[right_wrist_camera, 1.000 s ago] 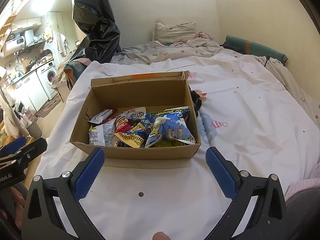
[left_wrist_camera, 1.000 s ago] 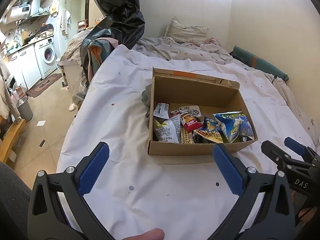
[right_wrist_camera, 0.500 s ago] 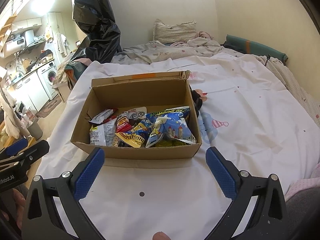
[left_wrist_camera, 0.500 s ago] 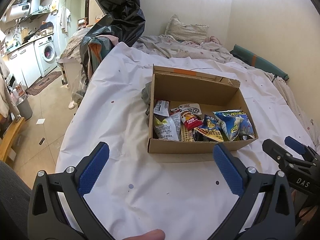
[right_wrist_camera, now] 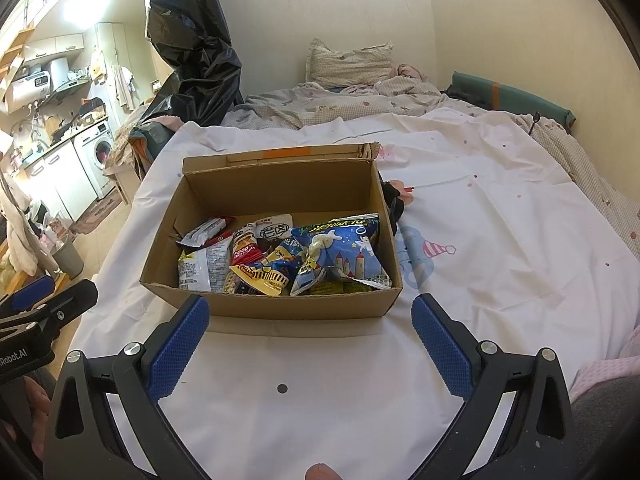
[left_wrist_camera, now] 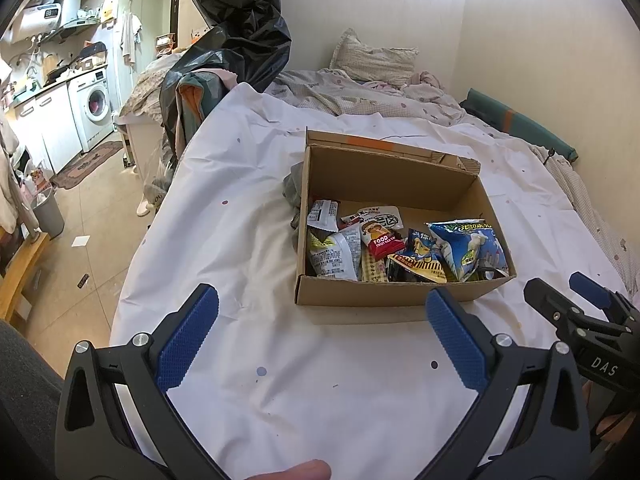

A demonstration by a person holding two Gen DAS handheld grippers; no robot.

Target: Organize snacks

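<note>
Snacks (right_wrist_camera: 280, 258) in box (right_wrist_camera: 280, 304) just ahead of both fingers, wide apart, empty. Bags prob light, crinkly, slippery; pinch blue bag (right_wrist_camera: 340, 252) at top seam.

I am easing my left gripper (left_wrist_camera: 322, 340) a little leftward and back, so the cardboard box (left_wrist_camera: 384, 300) is sliding slightly rightward and nearer in its view. In the right wrist view, the left gripper (right_wrist_camera: 44, 304) is rising at the left edge while the box (right_wrist_camera: 280, 308) is drifting only marginally toward me.
</note>
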